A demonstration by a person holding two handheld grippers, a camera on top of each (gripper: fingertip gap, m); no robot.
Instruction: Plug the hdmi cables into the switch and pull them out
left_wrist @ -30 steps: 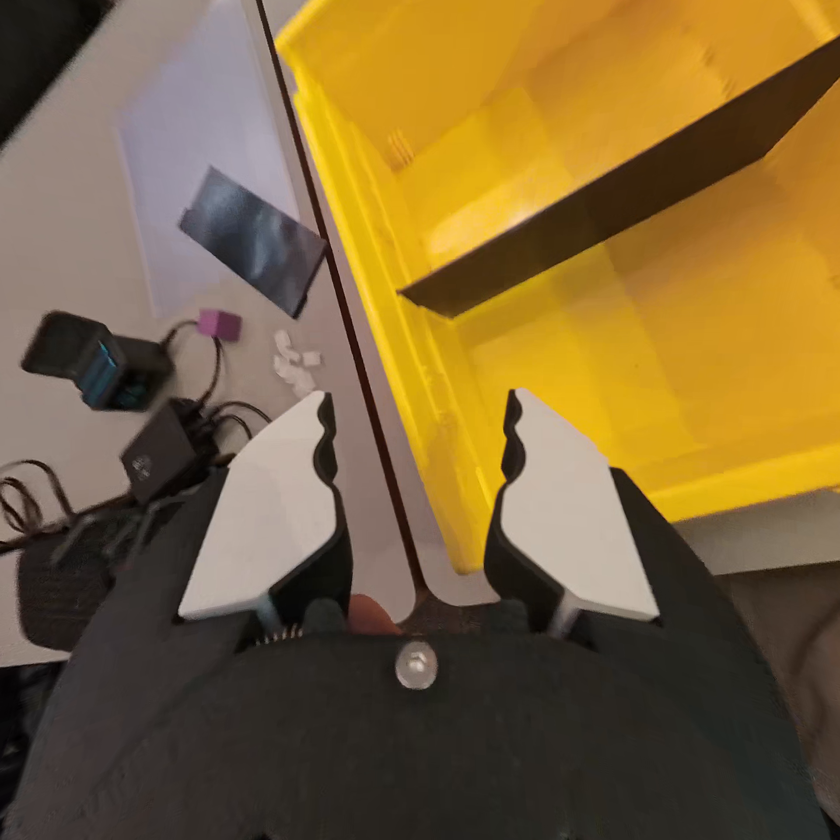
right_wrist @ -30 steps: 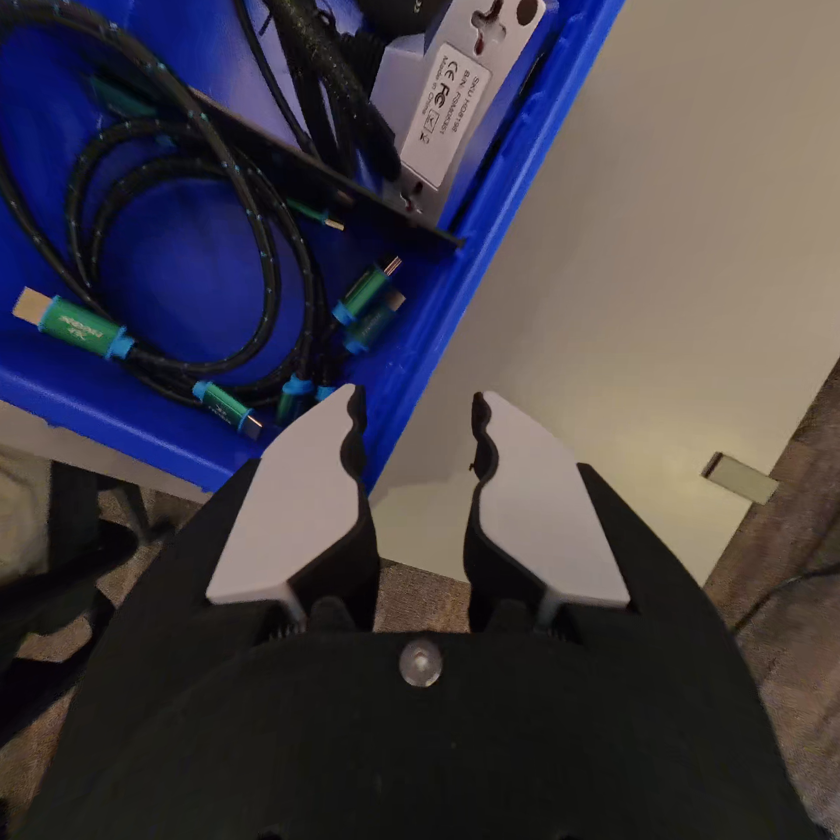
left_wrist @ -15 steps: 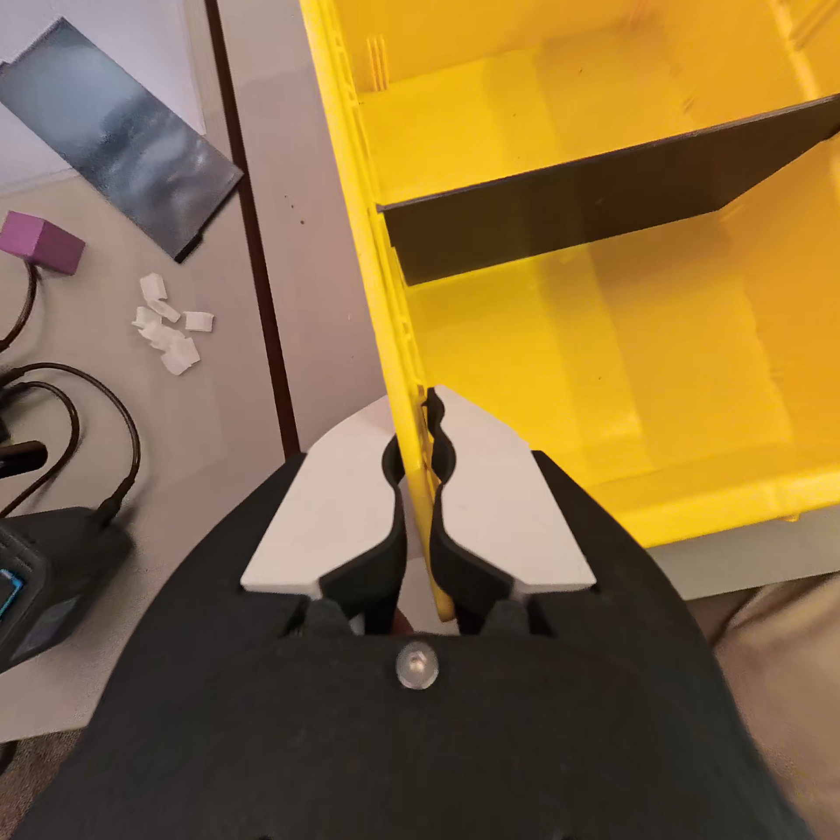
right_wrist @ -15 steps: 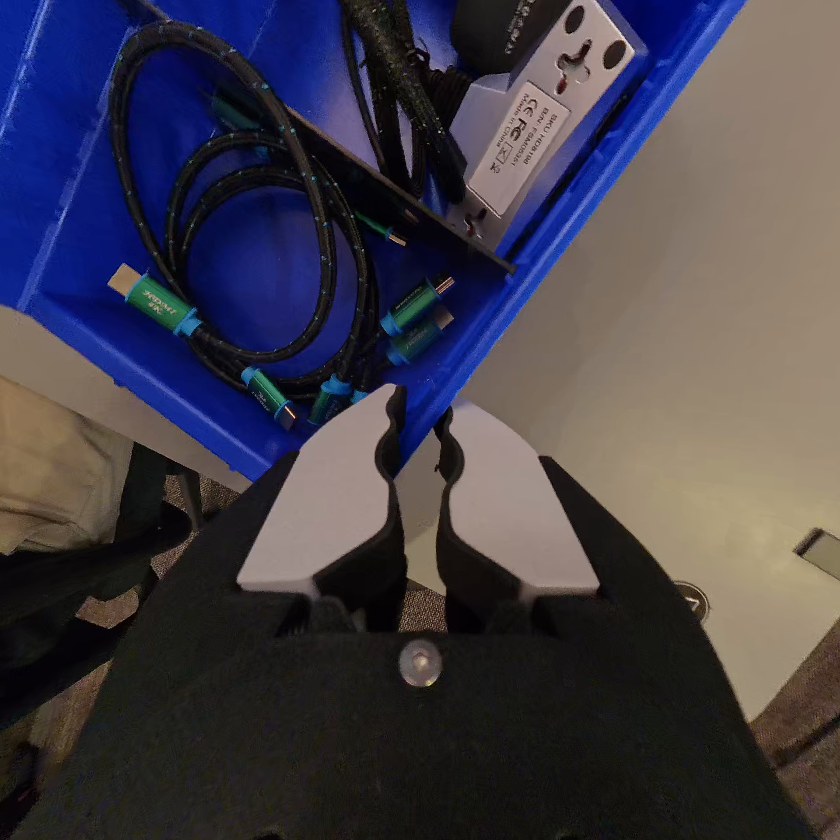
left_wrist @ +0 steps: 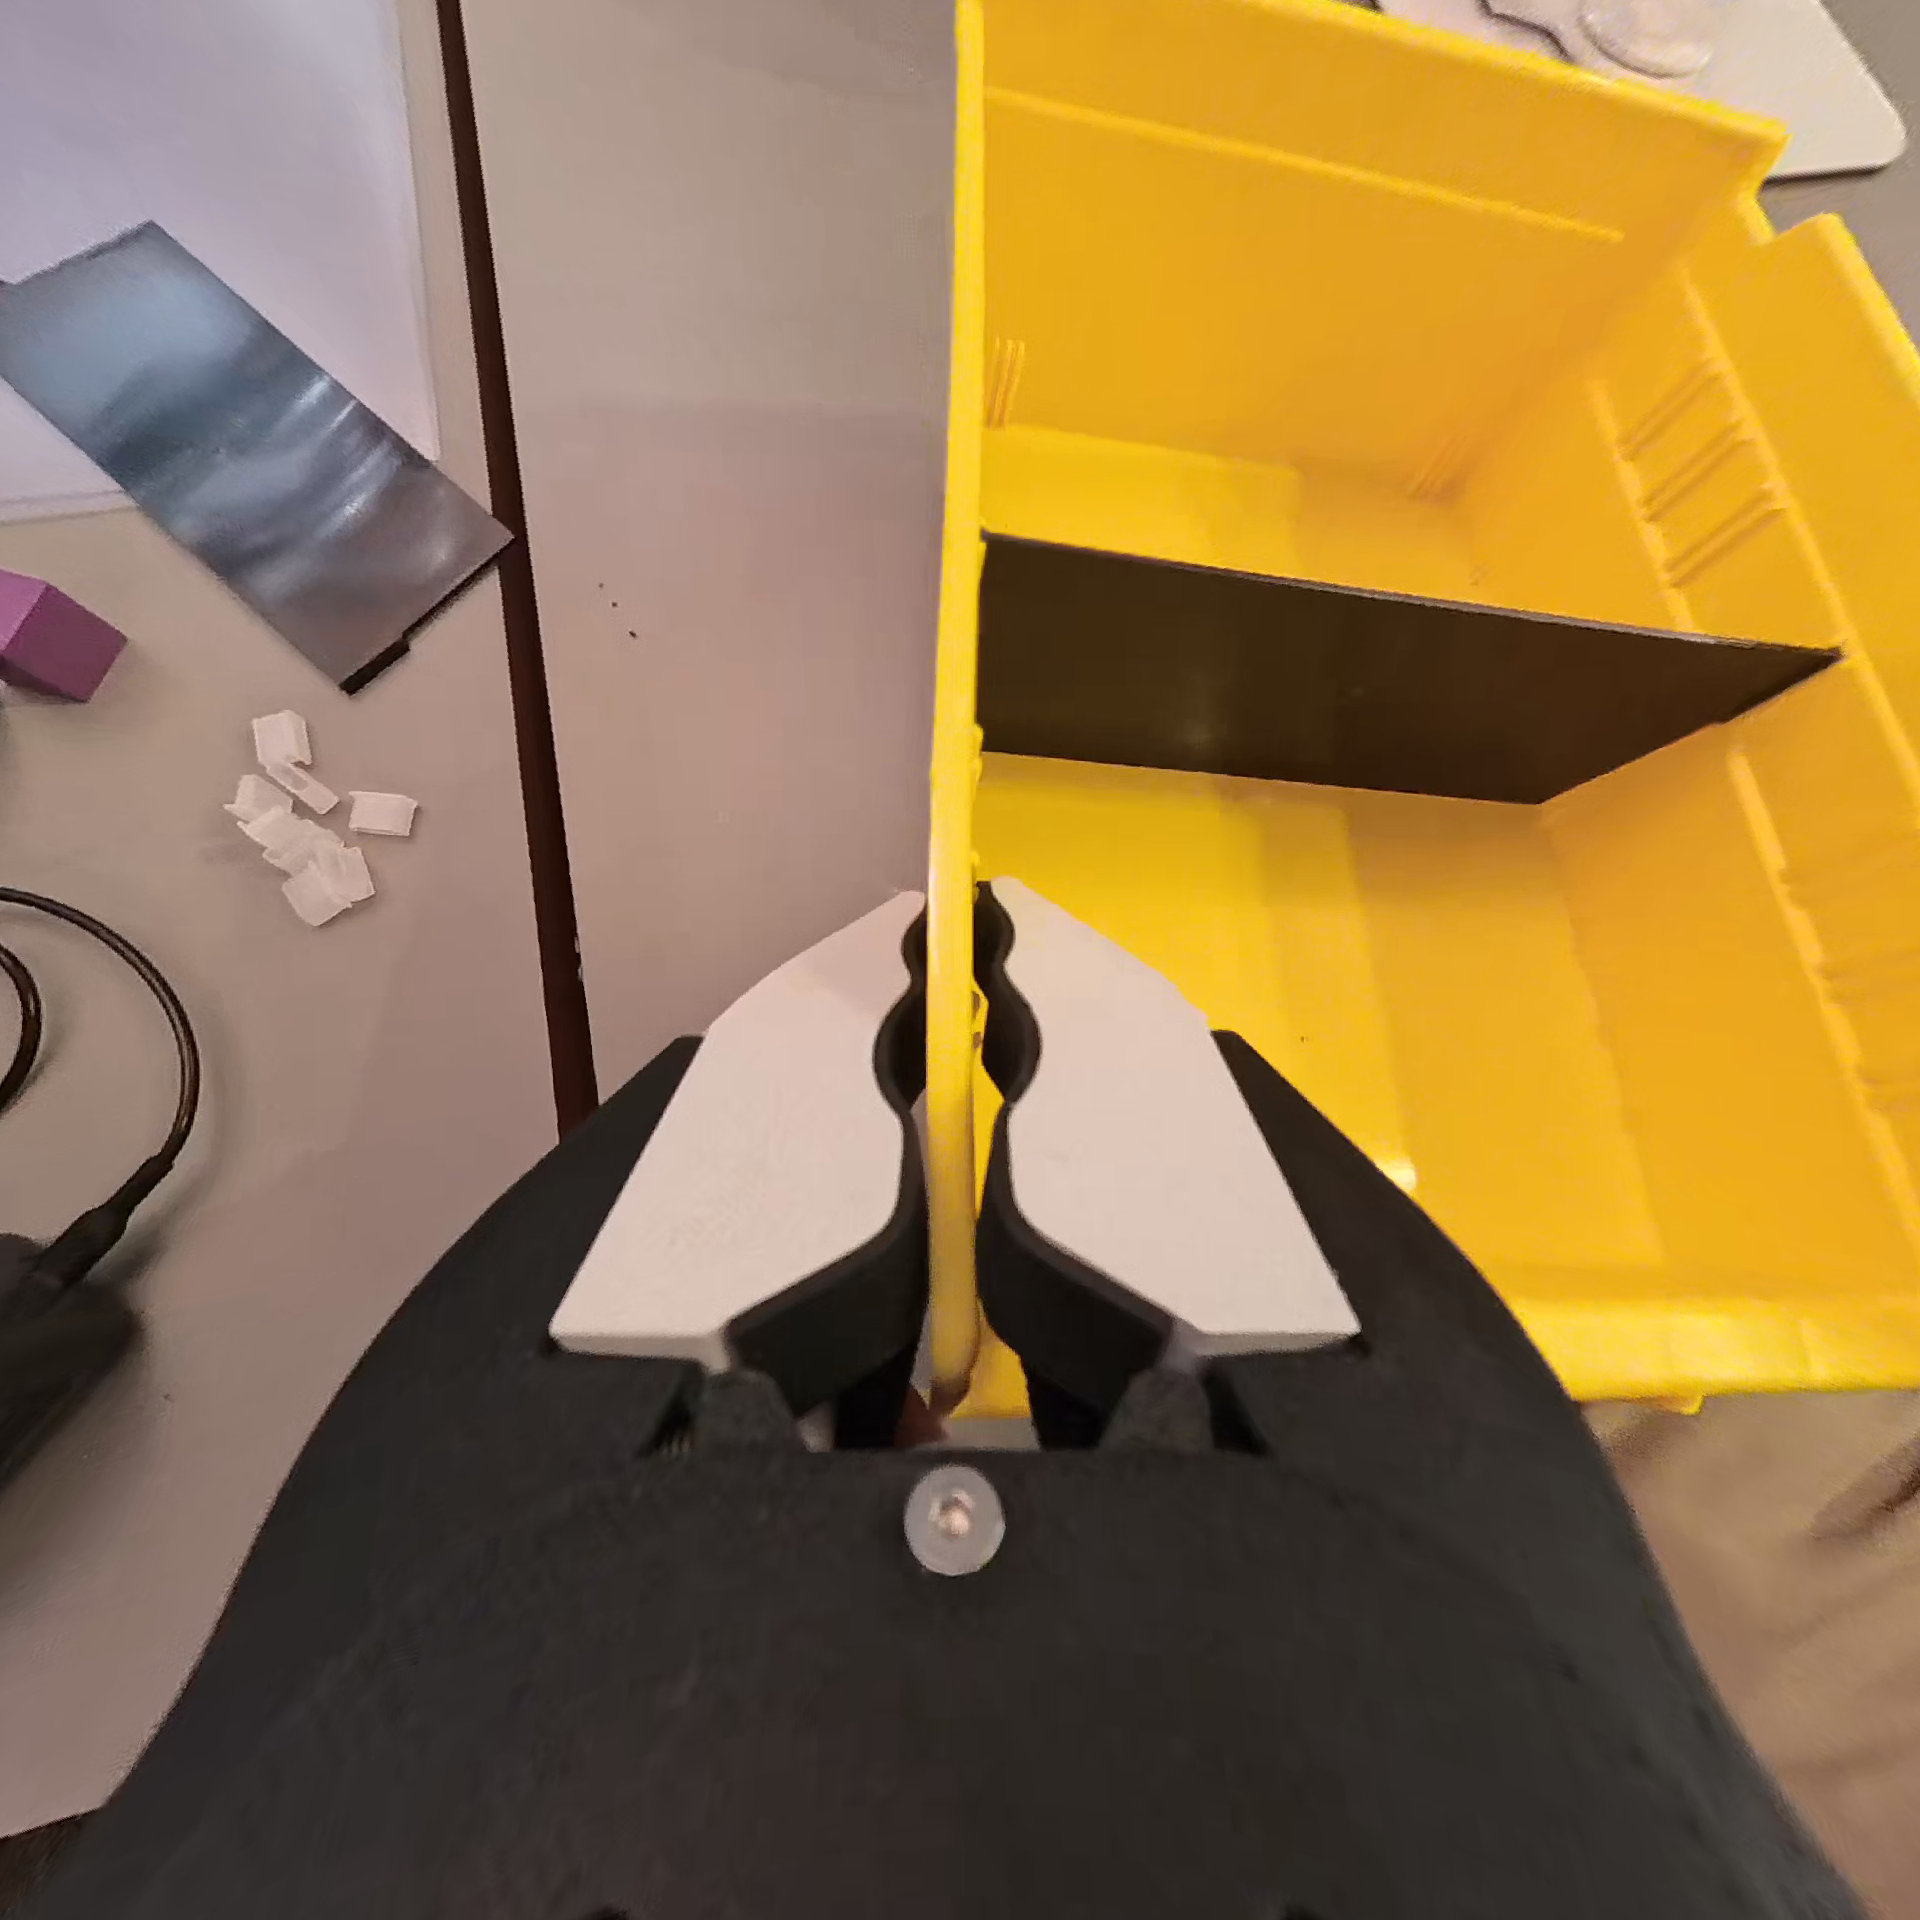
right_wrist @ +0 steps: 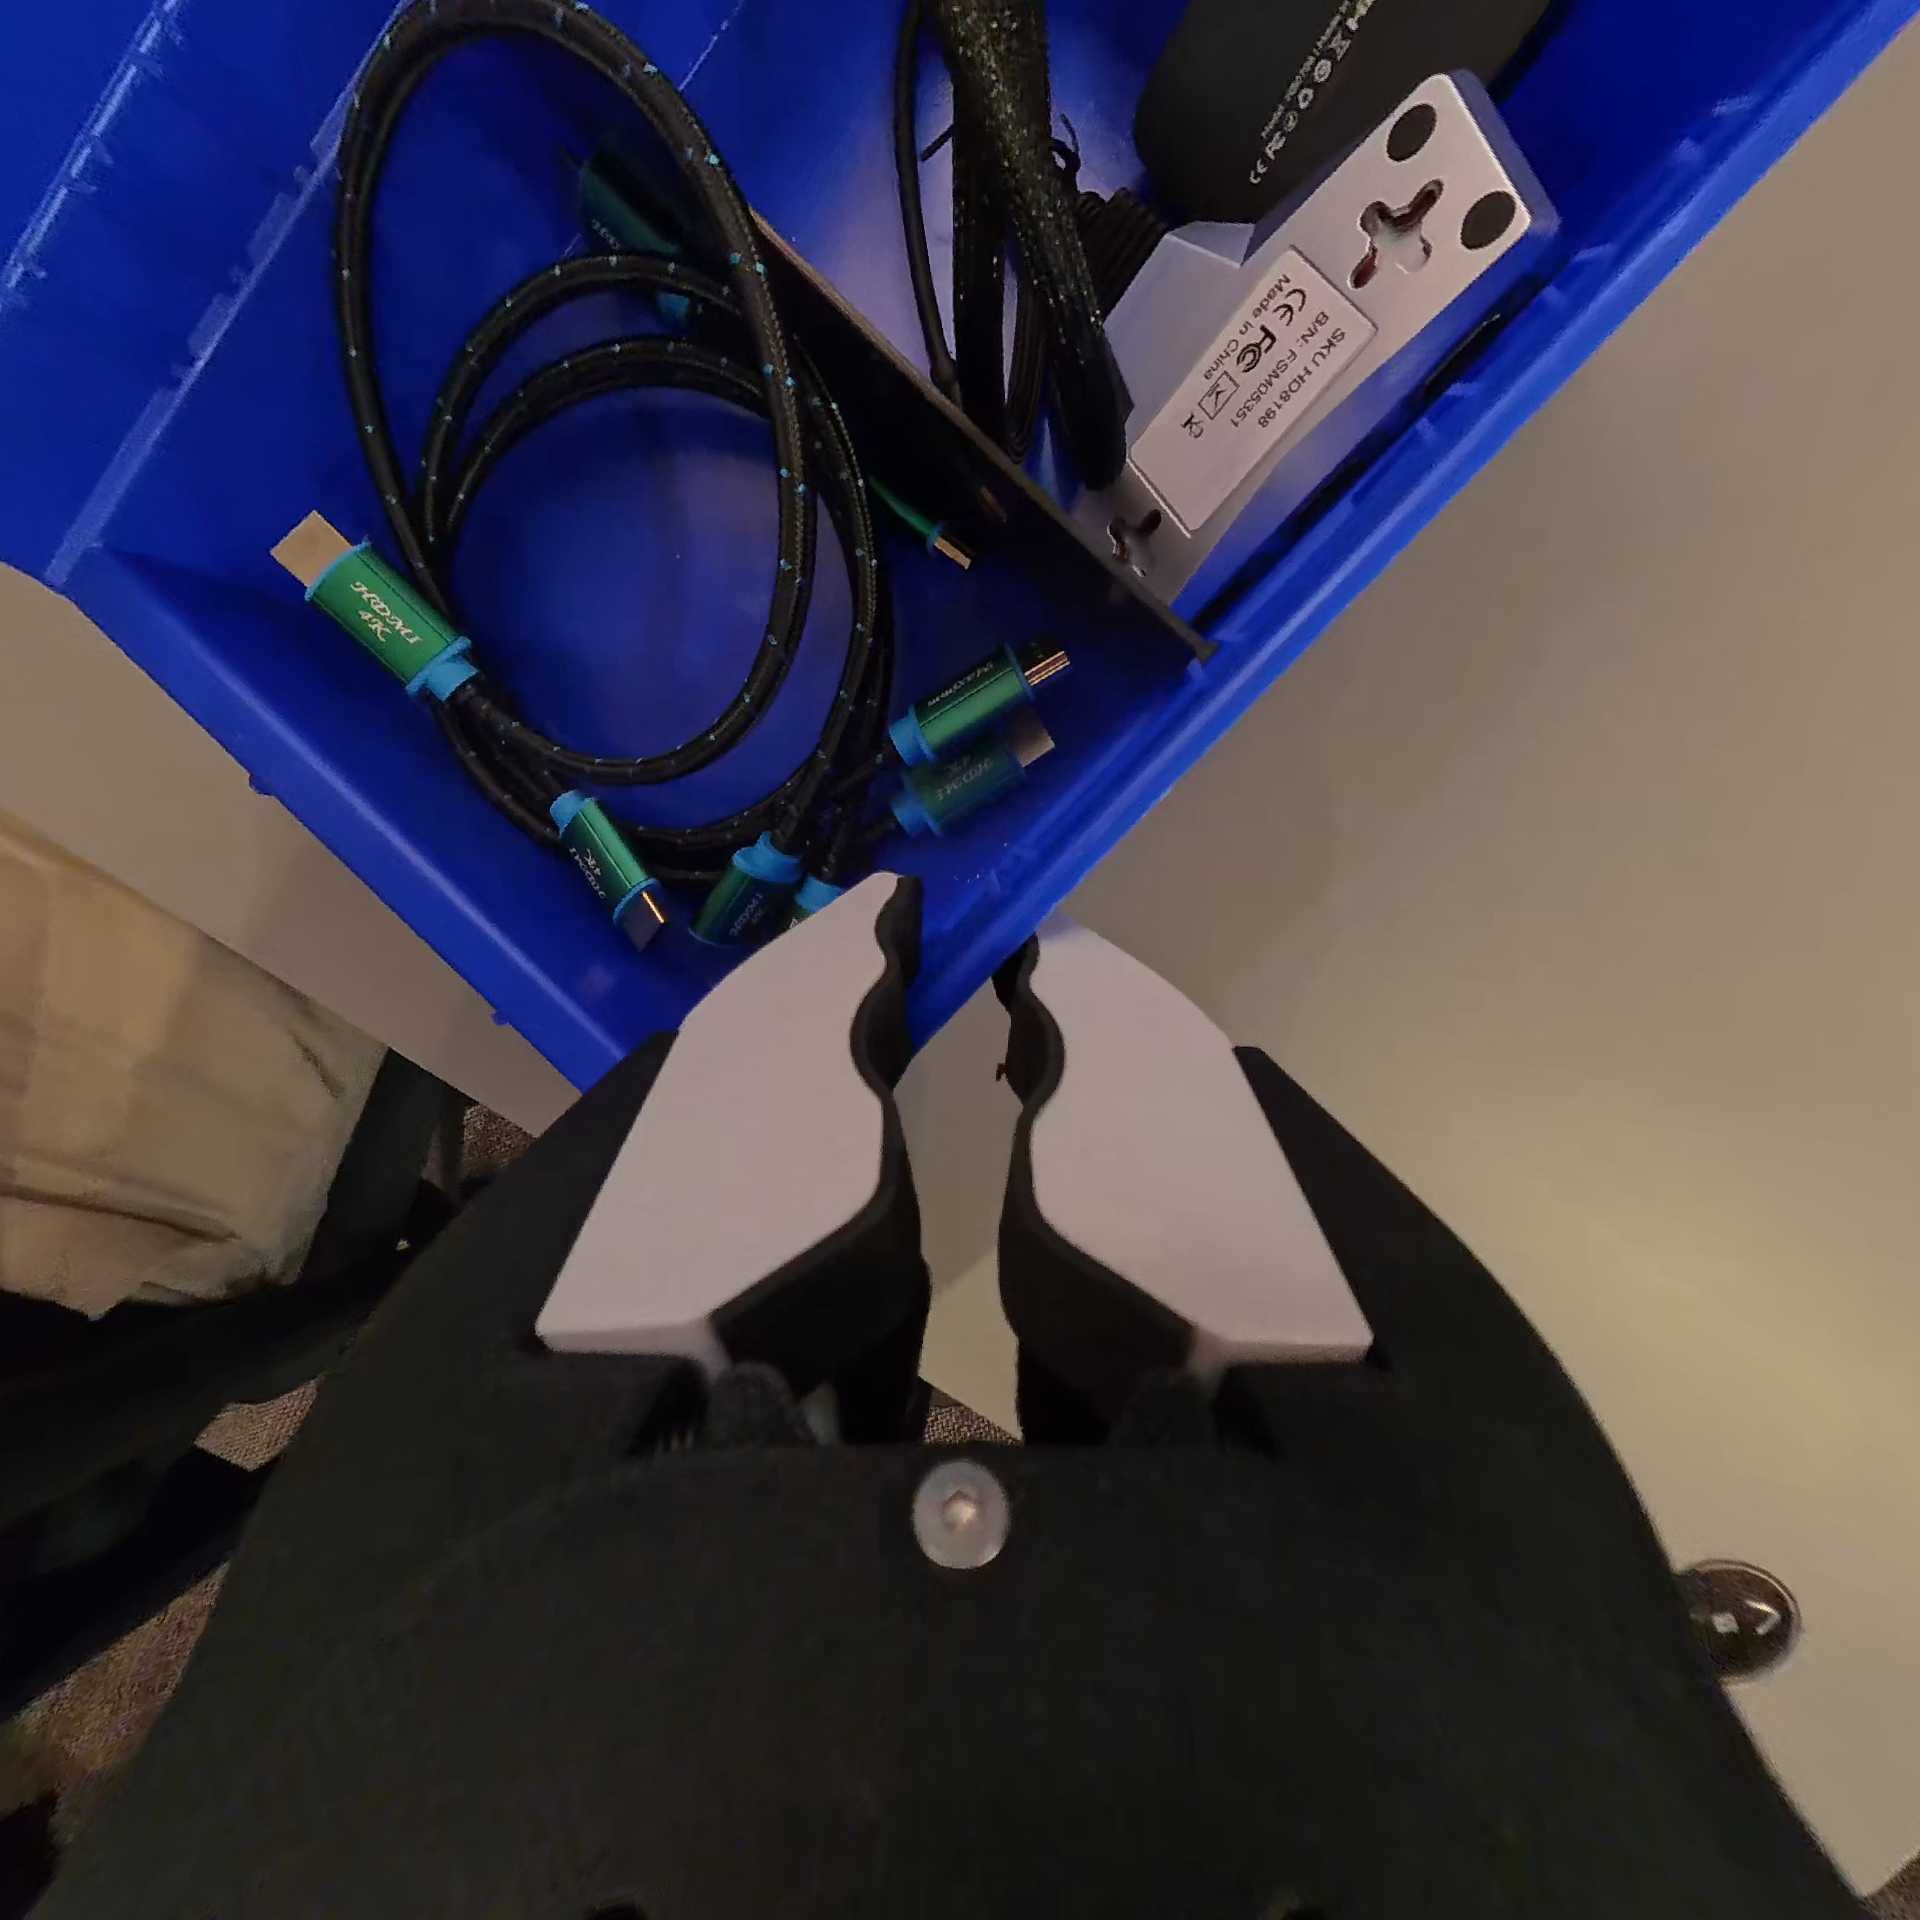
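Observation:
Several black braided HDMI cables [right_wrist: 831, 582] with green plugs [right_wrist: 379, 613] lie coiled in a blue bin [right_wrist: 312, 758]. Behind a black divider [right_wrist: 935, 395] in the bin lies the silver switch [right_wrist: 1278, 384], underside up, next to a black adapter [right_wrist: 1299, 83]. My right gripper [right_wrist: 961, 914] is closed over the blue bin's near corner wall, with one finger inside and one outside. My left gripper [left_wrist: 951, 894] is shut on the left side wall of an empty yellow bin [left_wrist: 1299, 260], which has a black divider [left_wrist: 1351, 696].
Left of the yellow bin, past a dark table seam [left_wrist: 509, 520], lie a grey card [left_wrist: 239, 457], a purple block [left_wrist: 52, 644], small white pieces [left_wrist: 301, 831] and a black cable [left_wrist: 177, 1039]. Bare table [right_wrist: 1558, 935] lies right of the blue bin. The grippers' ends are close to 80 cm from one another. From the left gripper's tips to the purple block [left_wrist: 52, 644] is close to 25 cm.
Both grippers were open beside their bins a second ago. Each has moved onto its bin's wall and closed on it. The yellow bin now sits straighter in the left wrist view.

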